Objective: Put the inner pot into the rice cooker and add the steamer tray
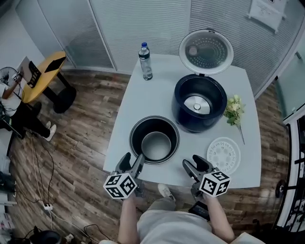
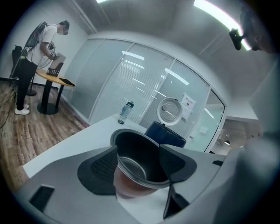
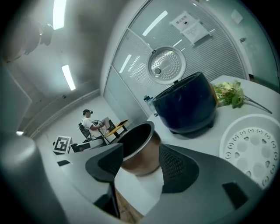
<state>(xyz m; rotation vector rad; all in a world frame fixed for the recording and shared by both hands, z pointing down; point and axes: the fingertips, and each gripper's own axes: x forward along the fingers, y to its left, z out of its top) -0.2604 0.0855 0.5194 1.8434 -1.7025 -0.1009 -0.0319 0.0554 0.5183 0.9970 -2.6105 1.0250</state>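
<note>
At the surface's [image 1: 143, 100] near edge, left tool [image 1: 132, 160] and right tool [image 1: 196, 163] hang open and empty, flanking the inner pot [image 1: 155, 143] just ahead, likely for a two-sided lift. The steamer tray [image 1: 224, 155] lies beside the right tool; beyond, the rice cooker [image 1: 199, 102] waits open.

A white table [image 1: 143, 95] is standing on a wooden floor [image 1: 81, 143]. Frosted glass walls [image 1: 143, 24] with blinds are closing the room behind it, and a paper sheet [image 1: 267, 12] is hanging on one. At the left, a person [image 2: 41, 52] is standing at a yellow table [image 1: 43, 76]. Long ceiling lights [image 2: 218, 15] are shining, and cables [image 1: 40, 190] are lying on the floor.
</note>
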